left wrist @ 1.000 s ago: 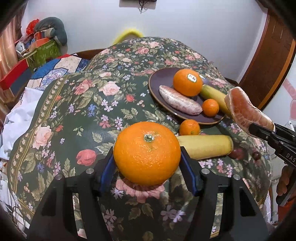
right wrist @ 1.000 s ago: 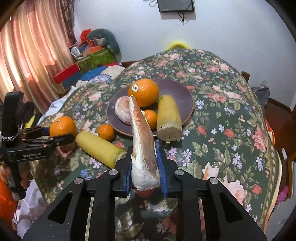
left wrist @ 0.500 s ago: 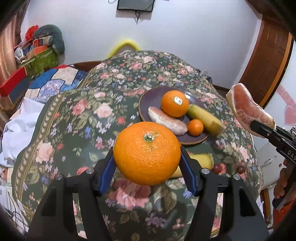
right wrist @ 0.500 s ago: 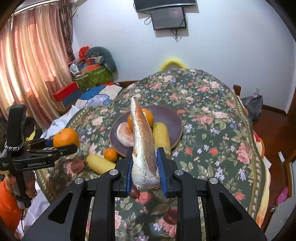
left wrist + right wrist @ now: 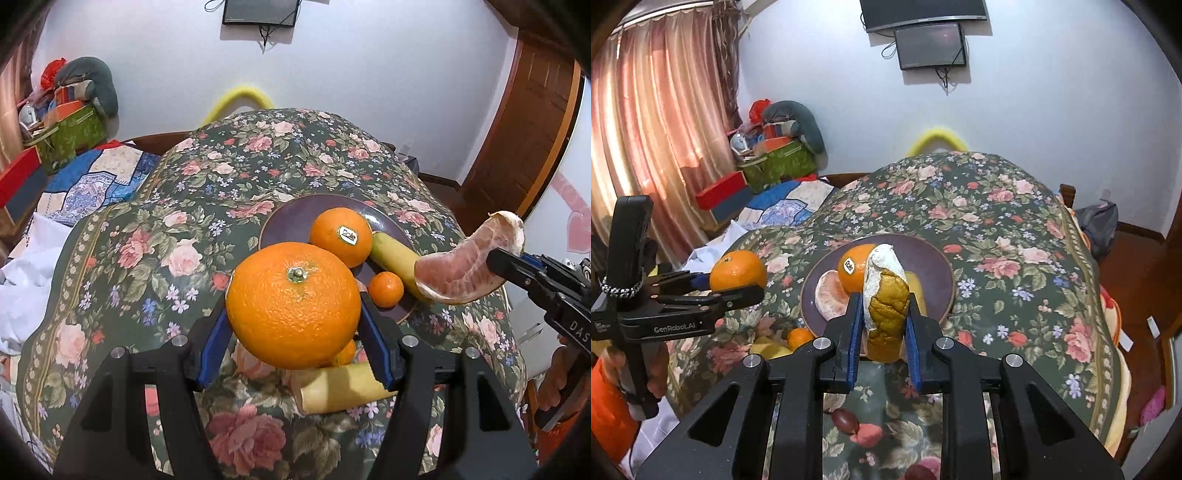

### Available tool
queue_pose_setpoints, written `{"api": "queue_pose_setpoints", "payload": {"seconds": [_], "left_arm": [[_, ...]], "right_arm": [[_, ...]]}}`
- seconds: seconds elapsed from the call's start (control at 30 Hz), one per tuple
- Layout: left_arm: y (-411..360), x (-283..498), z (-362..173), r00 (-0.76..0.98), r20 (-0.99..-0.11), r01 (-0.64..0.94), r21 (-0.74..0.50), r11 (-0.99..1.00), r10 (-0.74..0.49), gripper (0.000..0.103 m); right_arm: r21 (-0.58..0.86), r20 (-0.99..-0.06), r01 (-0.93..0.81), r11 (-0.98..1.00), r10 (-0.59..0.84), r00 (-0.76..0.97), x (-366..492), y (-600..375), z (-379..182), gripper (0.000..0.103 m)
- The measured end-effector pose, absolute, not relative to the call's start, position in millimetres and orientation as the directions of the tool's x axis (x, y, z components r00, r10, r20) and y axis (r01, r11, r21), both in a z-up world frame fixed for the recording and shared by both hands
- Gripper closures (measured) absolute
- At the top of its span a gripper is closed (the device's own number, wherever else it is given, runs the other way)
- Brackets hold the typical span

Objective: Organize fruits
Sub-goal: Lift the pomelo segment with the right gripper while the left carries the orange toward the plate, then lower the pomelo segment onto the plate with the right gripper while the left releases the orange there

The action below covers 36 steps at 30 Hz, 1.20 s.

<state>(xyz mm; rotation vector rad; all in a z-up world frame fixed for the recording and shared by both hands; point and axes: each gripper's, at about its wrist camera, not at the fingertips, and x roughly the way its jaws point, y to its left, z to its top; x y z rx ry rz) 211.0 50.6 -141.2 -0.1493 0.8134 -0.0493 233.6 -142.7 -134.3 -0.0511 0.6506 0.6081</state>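
Over the floral tablecloth (image 5: pixel 155 258), your left gripper (image 5: pixel 293 314) clenched a firm round orange (image 5: pixel 293 308); your right gripper (image 5: pixel 882 325) pinched a soft pomelo wedge (image 5: pixel 886 306), fragile, plate (image 5: pixel 934 266) at twelve o'clock.

We see the round dark purple plate (image 5: pixel 938 266) at 12 o'clock on the floral tablecloth (image 5: pixel 1015 258). On it lie a stickered orange (image 5: pixel 854 269), a peeled pomelo wedge (image 5: pixel 829 295) at its 8 o'clock, and a yellow banana piece (image 5: pixel 397 258) at its 4 o'clock. A small tangerine (image 5: pixel 800 338) sits off the rim at 7 o'clock.
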Motion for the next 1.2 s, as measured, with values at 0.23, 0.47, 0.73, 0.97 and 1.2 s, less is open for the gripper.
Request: {"api": "queue_pose_setpoints", "payload": {"seconds": [0.23,0.47,0.73,0.97,1.2], "left_arm": [[51.8,226.5,-146.1,0.681,-0.726,-0.013,-0.137,0.990,-0.092,0.039],[53.2,247.8,-152.3,0.666,-0.740,-0.005,-0.133,0.991,-0.096,0.039],[48.2,271.6,-158.4,0.652,-0.753,0.019,-0.108,0.994,-0.094,0.039],[48.8,288.4,-165.1,0.639,-0.762,0.019,-0.120,0.993,-0.104,0.039],[47.1,304.1,-175.6,0.612,-0.783,0.013,-0.130,0.991,-0.111,0.039]], "right_arm": [[0.129,-0.557,-0.555,0.822,0.523,0.645,244.9,-137.0,-124.9,0.084],[0.109,-0.544,-0.552,0.827,0.514,0.663,264.3,-127.9,-121.4,0.085],[0.087,-0.534,-0.551,0.830,0.506,0.677,289.8,-114.4,-117.8,0.085],[0.051,-0.554,-0.552,0.832,0.483,0.678,313.9,-99.8,-127.2,0.085],[0.069,-0.556,-0.548,0.834,0.488,0.673,324.2,-96.6,-133.4,0.085]]}}
